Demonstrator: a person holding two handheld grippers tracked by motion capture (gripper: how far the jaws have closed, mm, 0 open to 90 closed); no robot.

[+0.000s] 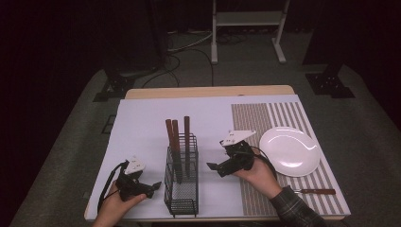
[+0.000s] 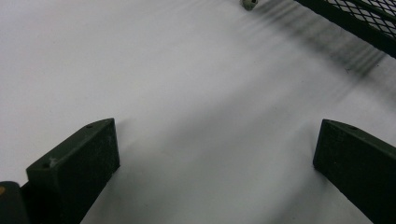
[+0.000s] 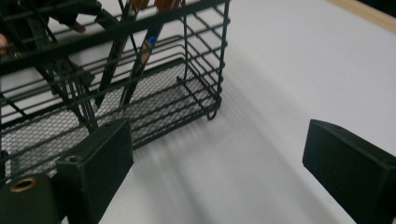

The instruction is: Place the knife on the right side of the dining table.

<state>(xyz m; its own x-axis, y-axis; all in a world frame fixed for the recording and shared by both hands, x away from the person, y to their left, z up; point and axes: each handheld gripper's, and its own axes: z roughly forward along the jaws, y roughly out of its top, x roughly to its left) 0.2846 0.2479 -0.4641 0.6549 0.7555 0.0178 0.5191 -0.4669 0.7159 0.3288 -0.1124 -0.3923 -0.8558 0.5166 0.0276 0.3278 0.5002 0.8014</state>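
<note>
Knives (image 1: 177, 134) stood handle-up in the rack (image 1: 182, 189) at the frame's middle, easy to grab. Left gripper (image 1: 153, 186) and right gripper (image 1: 212, 167) waited beside it, both wide and empty.

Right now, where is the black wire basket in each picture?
High view: the wire basket stands at the table's front middle, between the two tools.
Left gripper view: its mesh edge crosses the top right corner.
Right gripper view: it sits upper left.
Shared landmark: the white table cover.
</note>
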